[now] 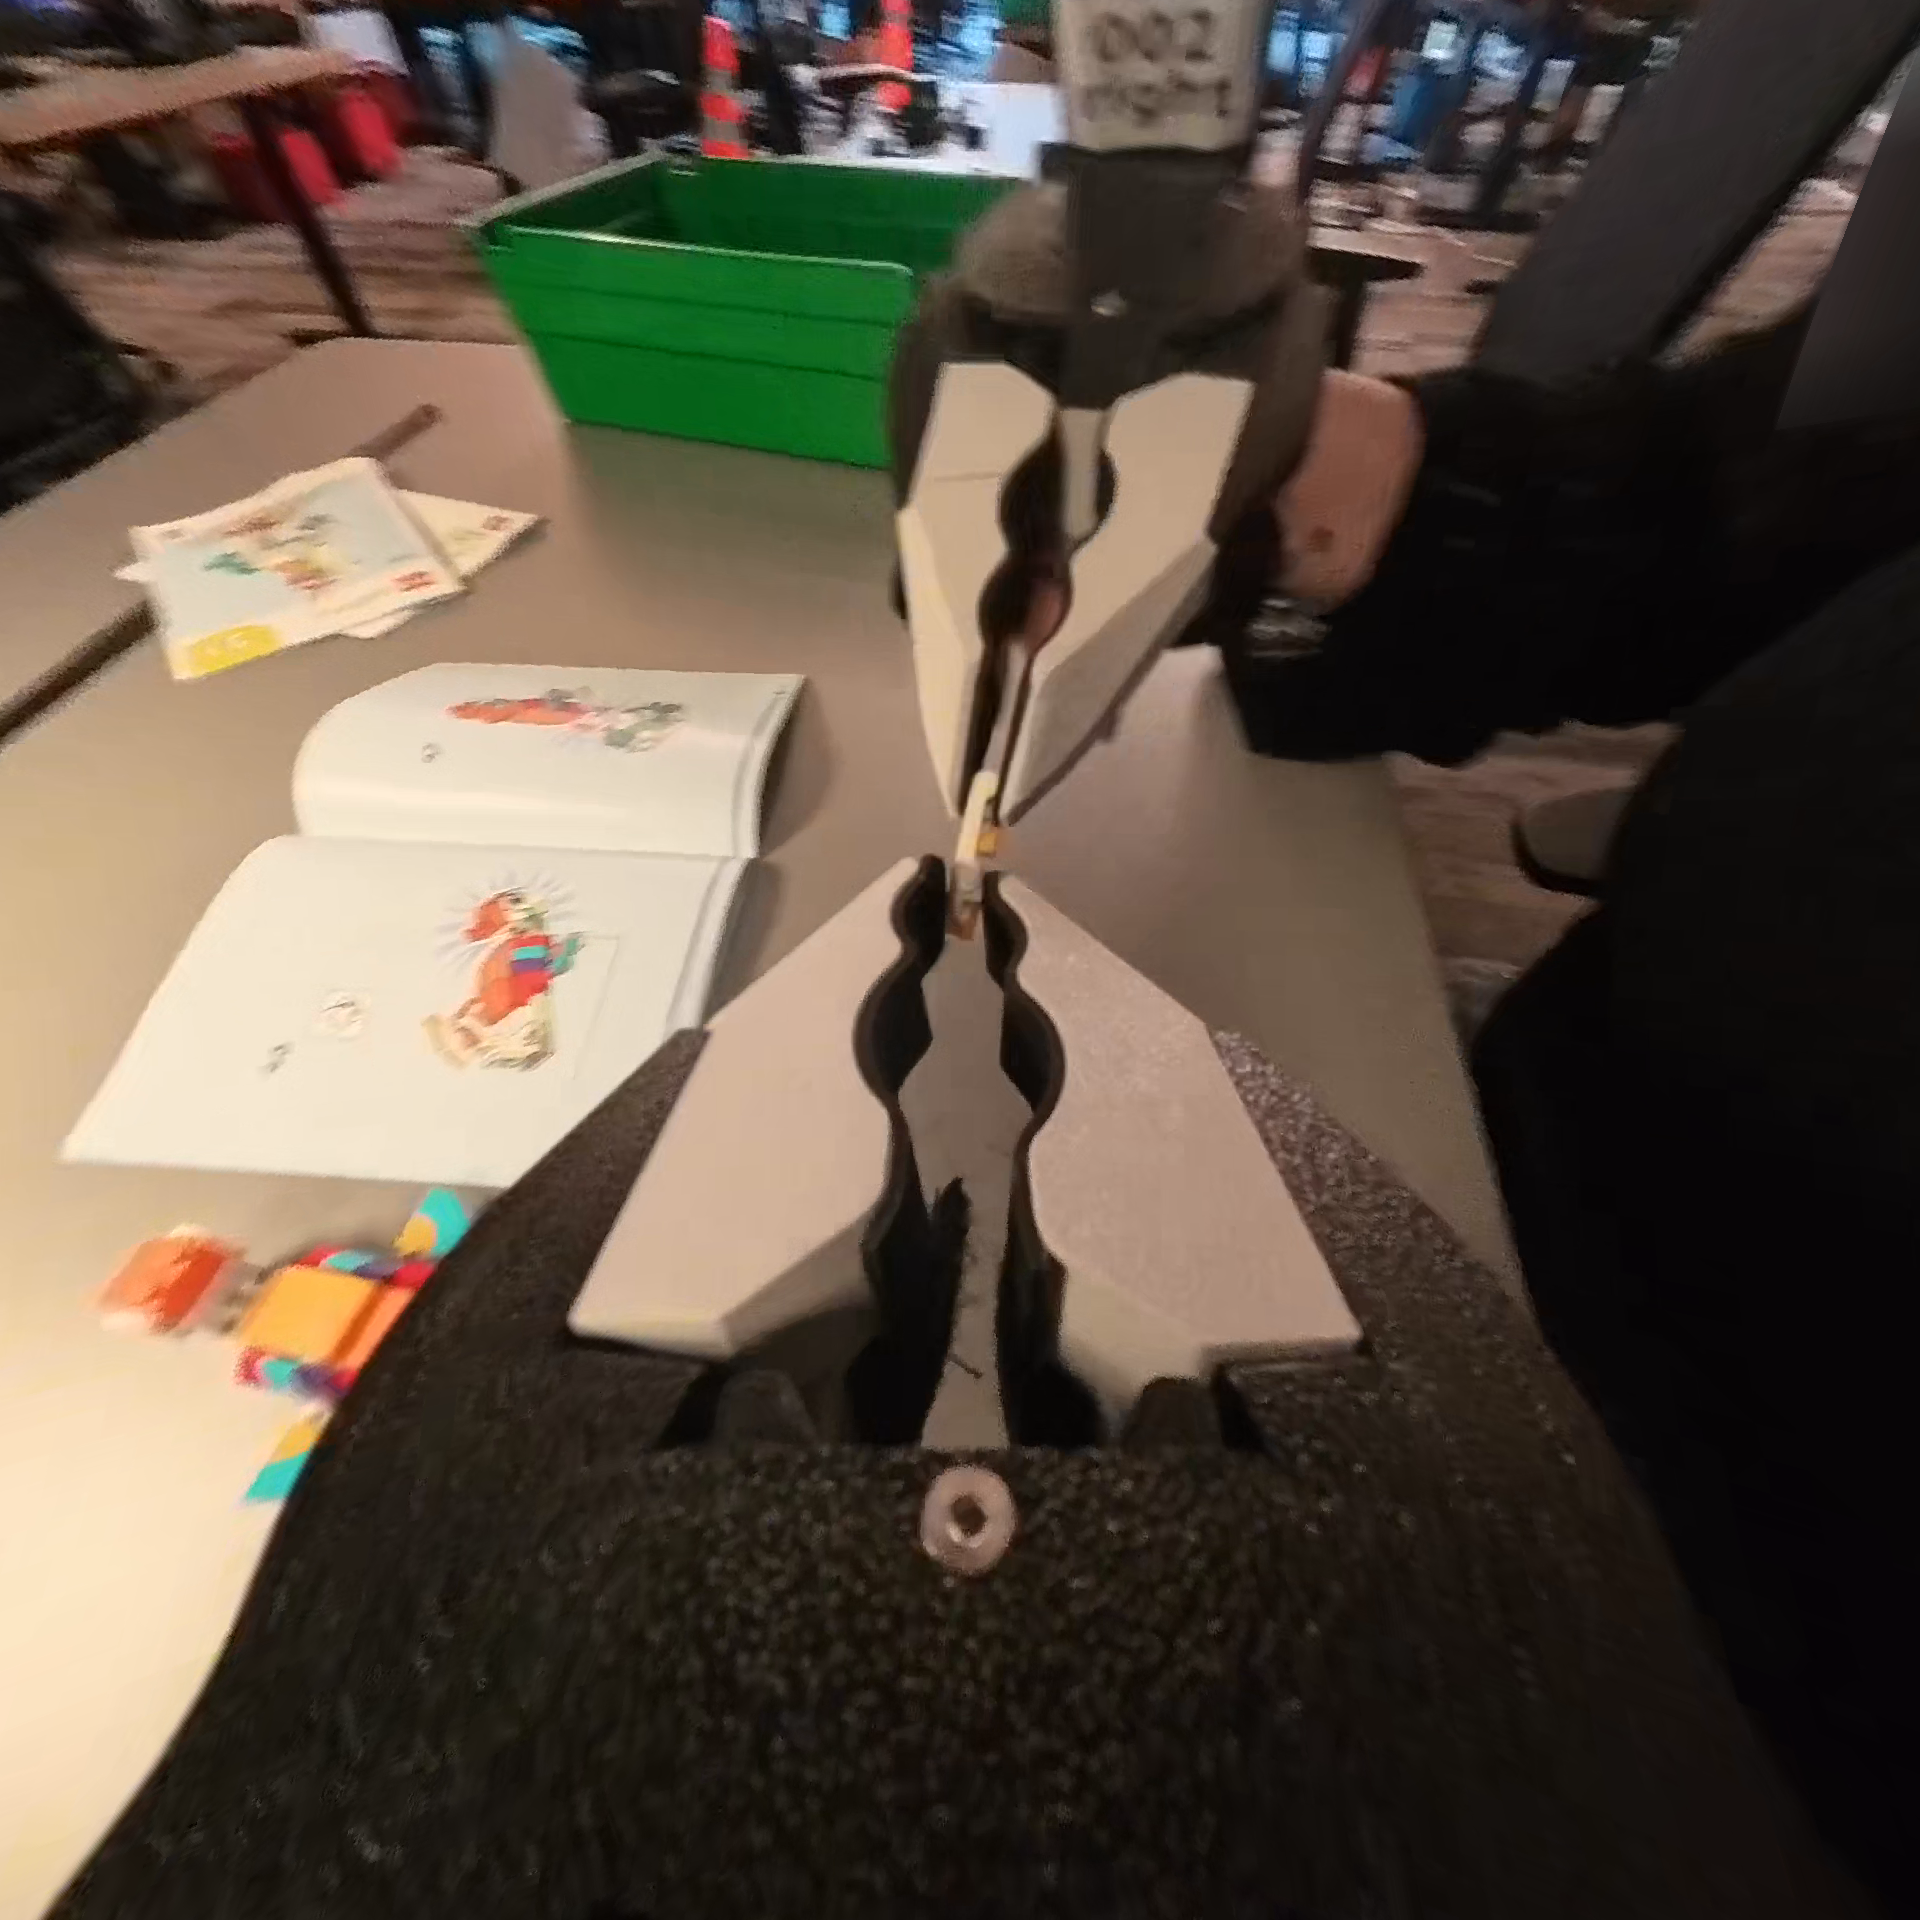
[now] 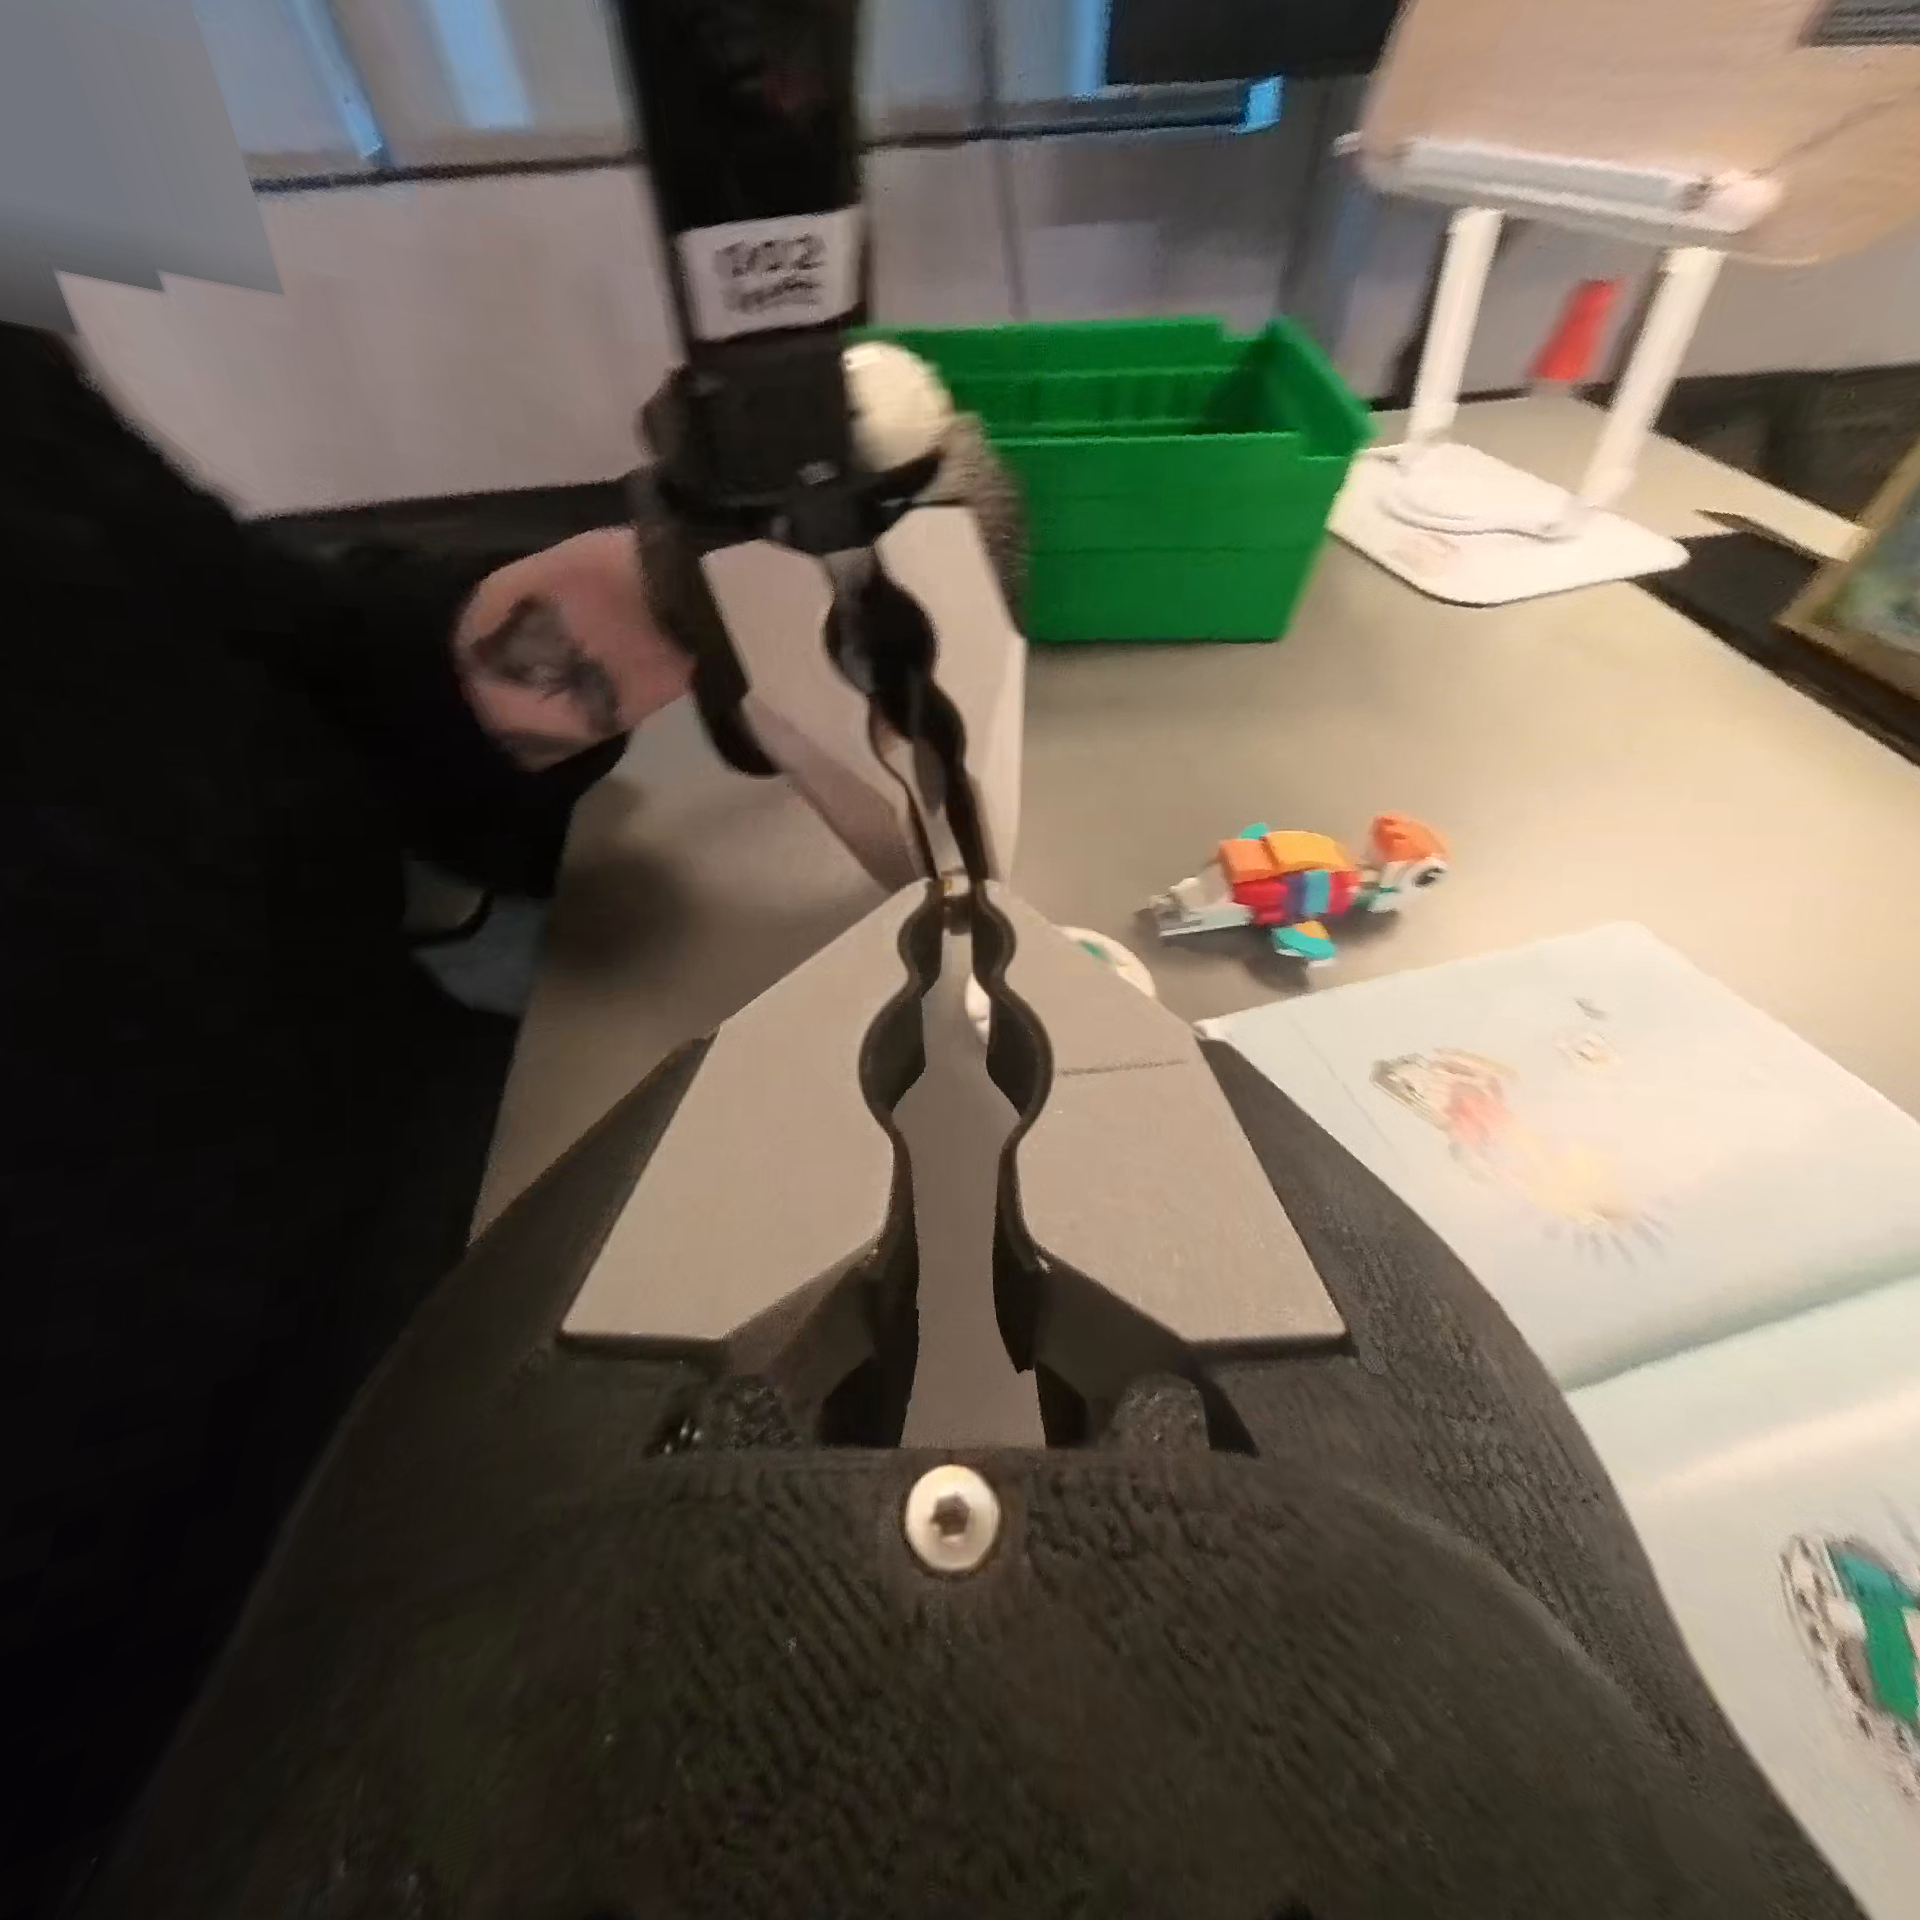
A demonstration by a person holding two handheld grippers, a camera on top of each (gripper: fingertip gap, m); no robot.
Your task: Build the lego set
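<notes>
— Between the two tool tips, what is there?

— A small white piece (image 1: pixel 975 831) with a brownish bit on it. The left gripper (image 1: pixel 964 896) is closed on its near end and the right gripper (image 1: pixel 992 798) pinches its far end, so the tips meet nose to nose above the table (image 1: pixel 1195 831). From the right wrist view the right gripper (image 2: pixel 956 902) has its fingers nearly together on something tiny, but the piece is mostly hidden there; the left gripper (image 2: pixel 951 868) comes down from above to the same spot.

— Any writing?

— Each gripper carries a white label (image 2: pixel 767 272) on its dark handle, with blurred print. A hand (image 1: pixel 1340 499) in a dark sleeve grips the right tool.

— And the model?

— The part-built model (image 2: pixel 1304 894), orange, red, teal and white, lies on the table well off to the side of the tips. In the left wrist view the same model (image 1: pixel 281 1320) sits at the left edge, partly behind the gripper body.

— Paper?

— An open booklet (image 1: pixel 447 935) with pictures of the build lies between model and bin; a few loose sheets (image 1: pixel 301 571) lie farther back.

— Containers?

— One green bin (image 2: pixel 1164 499) at the far side of the table. Only inner walls and ribs show; I cannot tell what is in it. Beside it stands a white stand (image 2: pixel 1538 436).
</notes>
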